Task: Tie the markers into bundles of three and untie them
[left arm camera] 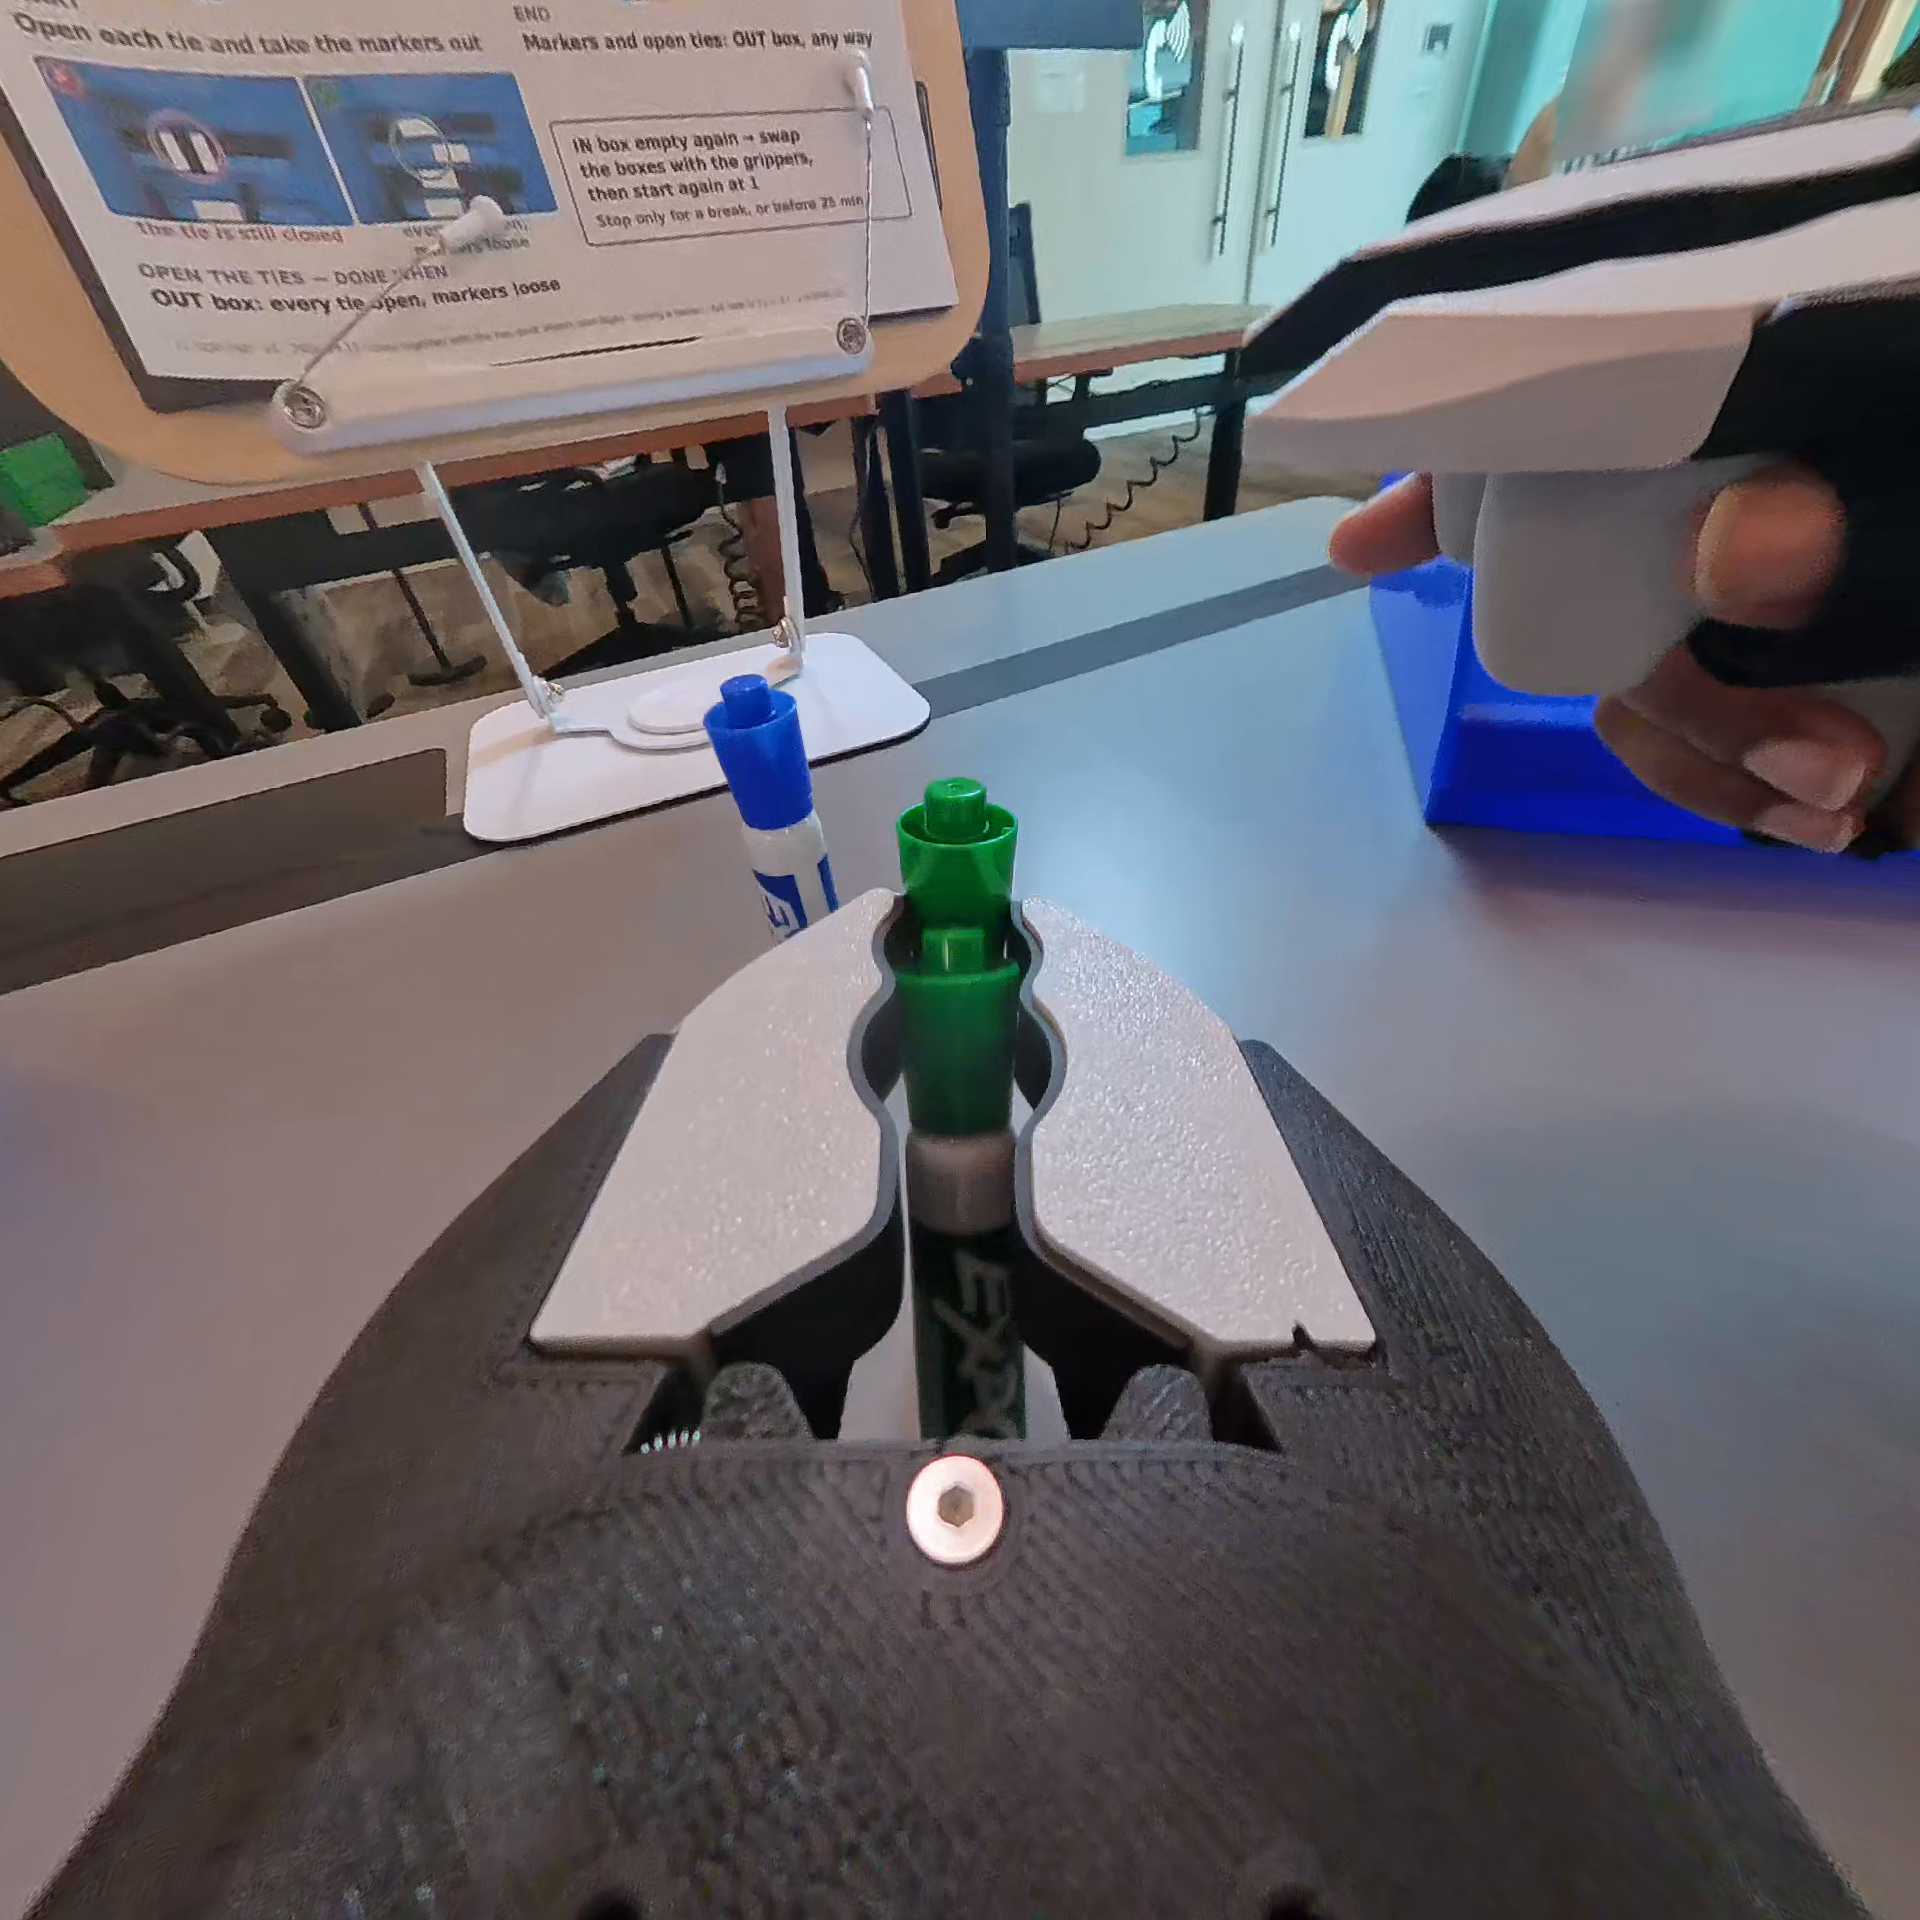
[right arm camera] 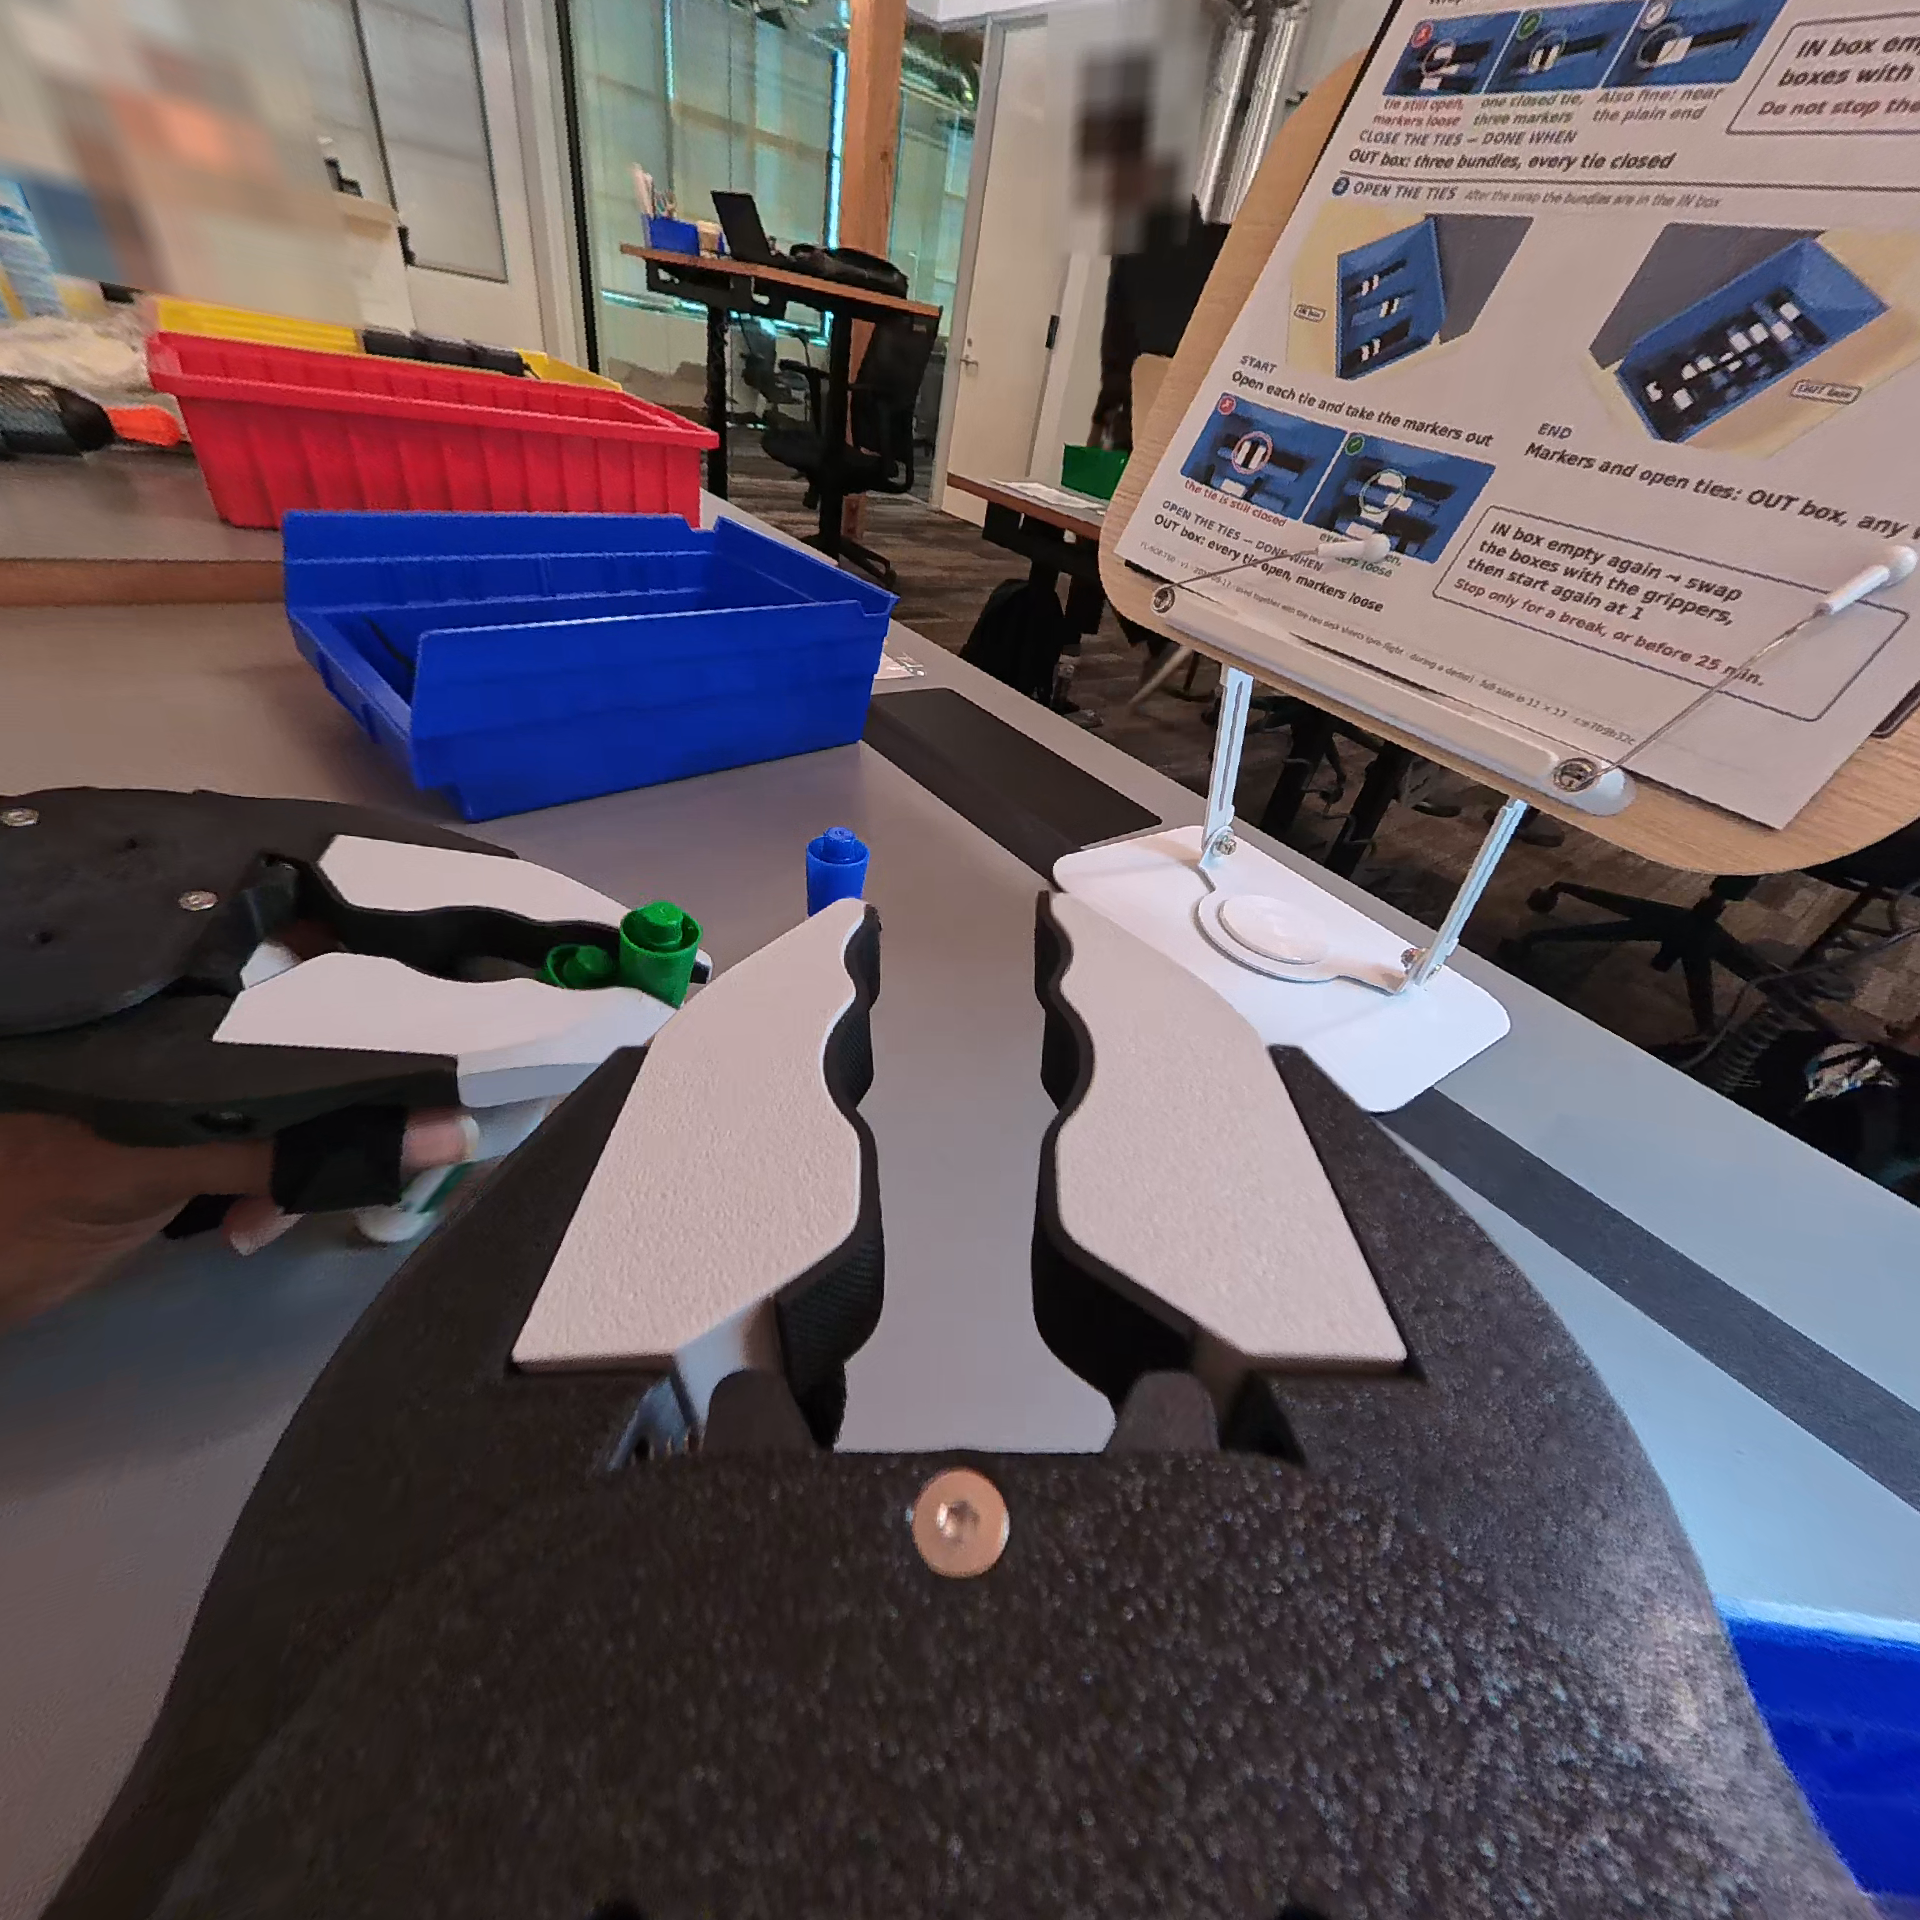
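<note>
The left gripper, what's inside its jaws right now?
The left gripper is shut on two green markers, caps forward, stacked one above the other. Their barrels run back between the jaws, mostly covered; no tie is visible around them.

Black textured tongs (right arm camera: 956,997), white wavy-edged fingers (right arm camera: 717,1143), silver screw (right arm camera: 958,1522), black fingerless glove (right arm camera: 338,1153).

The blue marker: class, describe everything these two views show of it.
The blue marker has a glossy blue plastic cap with a stepped tip, over a white barrel that carries a blue printed label. It points away from the left gripper, just left of the green markers held there. Its rear end is hidden behind a gripper finger, so its support cannot be told. In the right wrist view only its cap shows.
</note>
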`<state>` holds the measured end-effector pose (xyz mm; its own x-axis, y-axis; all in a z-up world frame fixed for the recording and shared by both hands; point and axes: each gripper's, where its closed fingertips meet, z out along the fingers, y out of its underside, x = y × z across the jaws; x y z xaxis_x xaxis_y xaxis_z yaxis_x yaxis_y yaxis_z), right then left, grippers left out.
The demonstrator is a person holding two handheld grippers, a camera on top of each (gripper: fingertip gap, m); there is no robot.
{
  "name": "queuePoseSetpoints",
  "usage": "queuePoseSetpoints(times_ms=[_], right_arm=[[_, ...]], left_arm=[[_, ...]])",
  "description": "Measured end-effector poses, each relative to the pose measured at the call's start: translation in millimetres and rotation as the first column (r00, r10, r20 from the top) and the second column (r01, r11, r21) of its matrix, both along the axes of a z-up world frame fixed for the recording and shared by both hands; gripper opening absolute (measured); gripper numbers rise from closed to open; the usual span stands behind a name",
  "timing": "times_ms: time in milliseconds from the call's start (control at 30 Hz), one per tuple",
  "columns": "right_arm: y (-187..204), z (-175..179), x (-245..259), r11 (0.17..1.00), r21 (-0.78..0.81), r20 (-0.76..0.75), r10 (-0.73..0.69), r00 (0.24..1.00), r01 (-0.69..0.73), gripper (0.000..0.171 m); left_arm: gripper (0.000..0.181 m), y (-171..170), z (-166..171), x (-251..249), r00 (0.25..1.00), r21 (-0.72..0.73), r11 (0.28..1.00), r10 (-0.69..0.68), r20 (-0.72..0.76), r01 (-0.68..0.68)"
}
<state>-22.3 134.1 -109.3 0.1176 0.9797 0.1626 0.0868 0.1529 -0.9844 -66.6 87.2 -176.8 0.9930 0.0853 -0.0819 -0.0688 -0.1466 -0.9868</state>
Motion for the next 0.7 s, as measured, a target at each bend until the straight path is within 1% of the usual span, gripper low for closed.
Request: queuePoseSetpoints(times_ms=[67,233,333,367,500,633,700], right_arm=[[0,-2,-1,1.0,-0.007,0.003,0.003,1.0,-0.003,0.029],[-3,-12,-4,0.999,-0.019,0.04,0.035,0.999,-0.034,0.029],[-11,-23,-8,0.996,-0.035,0.088,0.089,0.992,-0.087,0.029],[-17,-28,-9,0.991,-0.045,0.113,0.127,0.985,-0.123,0.029],[-46,-52,-12,0.952,-0.087,0.222,0.306,0.926,-0.294,0.029],[-71,-77,-10,0.911,-0.06,0.344,0.403,0.848,-0.408,0.029],[-82,-85,-10,0.892,-0.07,0.374,0.439,0.817,-0.447,0.029]], left_arm=[[0.017,-1,0,-2,0.999,0.001,1.0,-0.013,0.03,0.013],[0.018,-4,1,-3,0.999,0.02,0.999,-0.028,0.042,0.027],[0.018,-5,1,-4,0.998,0.028,0.999,-0.036,0.049,0.034],[0.018,-6,1,-4,0.998,0.036,0.999,-0.041,0.054,0.039],[0.018,-9,6,-2,0.996,0.078,0.995,-0.064,0.068,0.059],[0.018,-16,12,-3,0.993,0.127,0.99,-0.079,0.084,0.068],[0.018,-19,12,-4,0.993,0.135,0.989,-0.078,0.088,0.066]])
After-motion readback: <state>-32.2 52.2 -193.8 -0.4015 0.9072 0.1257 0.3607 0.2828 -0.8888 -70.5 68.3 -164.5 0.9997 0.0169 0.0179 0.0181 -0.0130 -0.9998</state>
